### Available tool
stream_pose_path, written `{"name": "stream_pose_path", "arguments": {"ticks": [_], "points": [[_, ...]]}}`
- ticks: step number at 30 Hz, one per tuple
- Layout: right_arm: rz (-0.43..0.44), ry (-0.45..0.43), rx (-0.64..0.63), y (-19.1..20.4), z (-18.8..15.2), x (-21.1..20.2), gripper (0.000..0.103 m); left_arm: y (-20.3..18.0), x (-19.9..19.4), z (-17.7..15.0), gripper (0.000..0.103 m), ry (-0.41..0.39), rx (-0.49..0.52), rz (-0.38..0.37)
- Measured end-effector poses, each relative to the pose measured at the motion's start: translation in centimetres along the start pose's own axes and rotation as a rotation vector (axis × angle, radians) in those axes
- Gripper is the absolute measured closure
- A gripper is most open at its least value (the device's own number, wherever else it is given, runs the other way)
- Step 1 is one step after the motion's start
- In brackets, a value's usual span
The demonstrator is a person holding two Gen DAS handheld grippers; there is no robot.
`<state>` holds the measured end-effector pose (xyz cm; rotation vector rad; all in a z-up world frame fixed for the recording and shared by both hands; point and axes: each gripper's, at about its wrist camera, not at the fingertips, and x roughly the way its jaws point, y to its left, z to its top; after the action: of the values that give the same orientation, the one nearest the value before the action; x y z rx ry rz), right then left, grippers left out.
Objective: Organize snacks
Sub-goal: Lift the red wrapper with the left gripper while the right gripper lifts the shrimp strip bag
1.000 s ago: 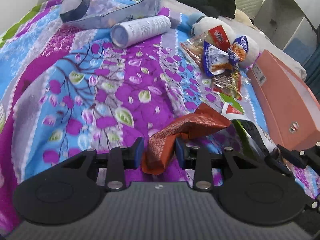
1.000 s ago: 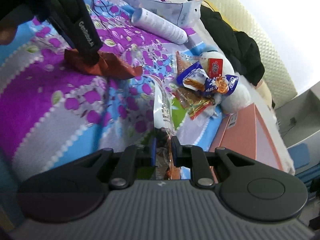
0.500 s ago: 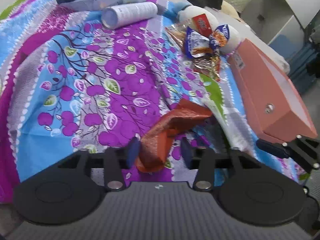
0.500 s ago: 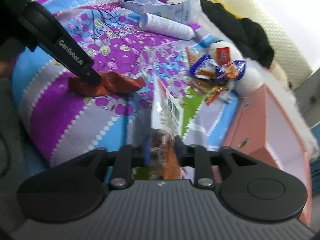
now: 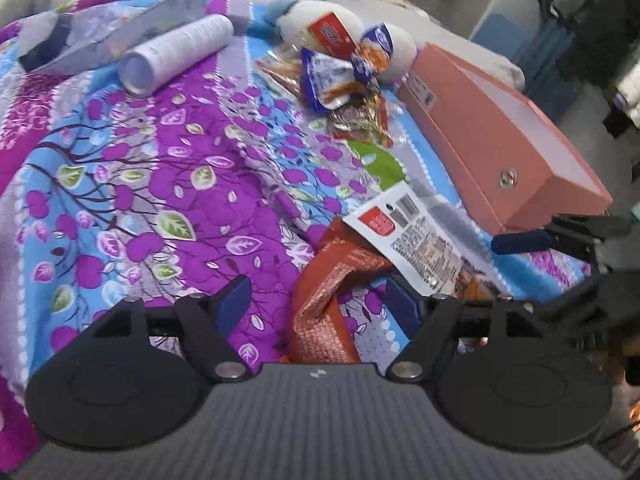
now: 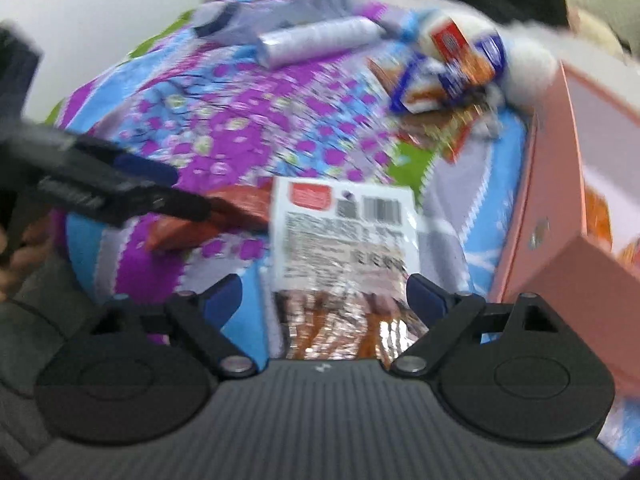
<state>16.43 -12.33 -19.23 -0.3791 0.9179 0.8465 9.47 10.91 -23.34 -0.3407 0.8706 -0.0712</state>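
- Two claws were over the bed [image 5: 168, 168], which had a purple and blue flowered cover.
- Left claw [image 5: 316, 304] had just been opening; its jaws stood wide apart, and the crumpled orange-red snack wrapper [image 5: 324, 300] lay between them on the cover, with no pad pressing on it.
- Right claw [image 6: 324, 296] had also just been opening; its jaws were wide, and the white-labelled snack bag [image 6: 344, 232] lay flat between them, not gripped.
- In the left wrist view this bag [image 5: 412, 236] lay with one corner over the wrapper.
- Just to the right stood the open pink box [image 5: 508, 132], with something orange inside it in the right wrist view.
- Beyond it a small pile of snack packets [image 5: 344, 76] lay against a white plush toy [image 5: 396, 48].
- Farther back lay a white tube [image 5: 176, 52] and a grey plastic bag [image 5: 120, 36].
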Motion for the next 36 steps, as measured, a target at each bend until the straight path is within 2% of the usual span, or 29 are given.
{"name": "stream_pose_path", "arguments": {"ticks": [3,6,10,13,17,20,22,24,26,28,30,31,34,36], "points": [[0.035,0.04,0.095,-1.7,-0.4,1.5,0.012,-0.1,1.0,-0.3,0.026,0.017,0.019,0.008],[0.027,0.074,0.141,-2.3,-0.9,2.7,0.012,-0.1,1.5,-0.7,0.027,0.02,0.015,0.006],[0.032,0.072,0.186,-2.6,-1.6,3.3,0.01,0.1,1.8,-0.9,0.032,0.012,-0.005,0.014],[0.018,0.067,0.179,-2.3,-1.7,3.6,0.01,0.3,2.0,-0.8,0.033,0.002,-0.016,0.01],[-0.001,0.07,0.152,-1.9,-1.7,4.0,0.01,0.2,2.3,-0.6,0.042,-0.005,-0.027,0.017],[-0.018,0.072,0.127,-1.5,-2.0,4.4,0.012,-0.2,2.5,-0.7,0.042,-0.012,-0.019,0.013],[-0.027,0.076,0.119,-1.2,-1.8,4.3,0.018,-0.6,2.7,-0.7,0.042,-0.013,0.001,0.022],[-0.036,0.08,0.113,-0.9,-1.6,4.0,0.026,-0.8,2.8,-0.7,0.047,-0.013,-0.001,0.02],[-0.046,0.08,0.106,-0.5,-1.5,3.7,0.037,-0.8,2.9,-0.6,0.054,-0.009,-0.017,0.024],[-0.066,0.081,0.093,-0.1,-1.5,3.4,0.043,-0.9,2.7,-0.5,0.064,-0.022,-0.03,0.041],[-0.072,0.08,0.1,0.0,-1.4,3.1,0.048,-0.8,2.6,-0.3,0.066,-0.022,-0.041,0.053],[-0.074,0.077,0.108,-0.1,-1.3,2.9,0.054,-0.7,2.6,-0.1,0.07,-0.017,-0.05,0.057],[-0.081,0.056,0.158,-0.6,-1.2,2.0,0.063,-0.8,2.2,0.6,0.07,-0.014,-0.059,0.061],[-0.085,0.036,0.19,-1.1,-1.0,1.2,0.064,-1.1,1.9,0.9,0.07,-0.016,-0.061,0.075]]}}
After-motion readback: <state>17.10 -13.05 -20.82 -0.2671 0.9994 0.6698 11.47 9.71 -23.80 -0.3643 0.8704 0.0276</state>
